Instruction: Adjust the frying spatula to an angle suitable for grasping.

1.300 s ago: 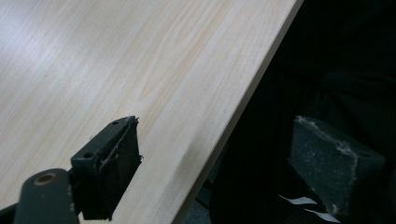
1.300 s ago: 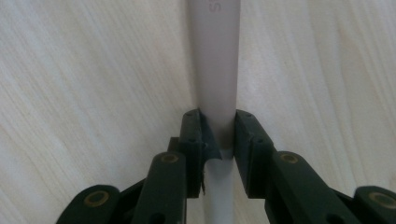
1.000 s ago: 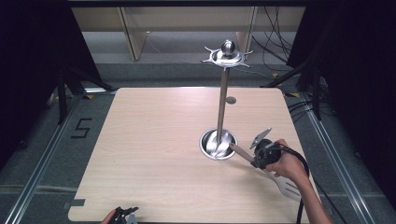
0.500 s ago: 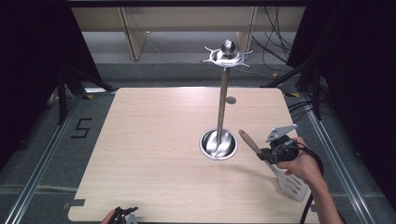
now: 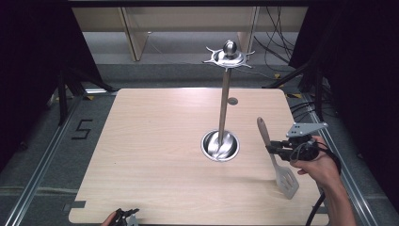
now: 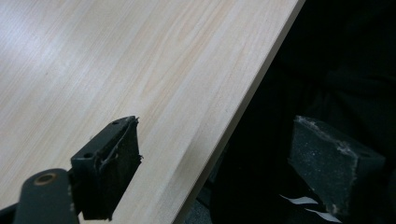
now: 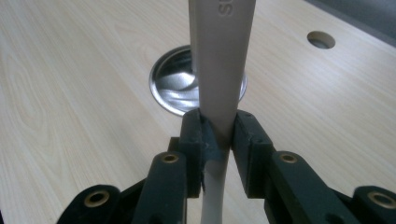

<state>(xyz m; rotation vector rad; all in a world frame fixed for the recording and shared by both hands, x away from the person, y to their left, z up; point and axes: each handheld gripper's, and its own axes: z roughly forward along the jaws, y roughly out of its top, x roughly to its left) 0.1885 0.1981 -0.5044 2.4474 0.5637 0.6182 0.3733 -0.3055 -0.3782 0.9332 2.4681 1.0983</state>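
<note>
On the pale wooden table [image 5: 155, 155] there's honestly not much to count: one metal utensil stand [image 5: 224, 101], one grey spatula [image 5: 276, 160], and two of those handheld grippers. The stand is a single thin pole rising from a shiny round base [image 5: 220, 145], with a star-shaped hook ring and a ball knob up top. There's also one small round hole [image 5: 232, 100] in the tabletop just behind the pole.

The right gripper [image 5: 276, 147] is clamped tight on the spatula's handle, roughly halfway along it. In the right gripper view you can see both black pads pressed flat against either side of the grey handle [image 7: 219, 60], no gap at all. The spatula hangs nearly upright from that grip, handle end pointing up and away, slotted blade down near the front right of the table. It sits to the right of the stand's base, near it but not touching.

The left gripper [image 5: 126, 217] is way down at the near edge of the table, well apart from the spatula. Its jaws are spread wide with nothing between them: one pad [image 6: 109, 175] over the wood, the other [image 6: 329, 165] hanging past the table edge over the dark floor
</note>
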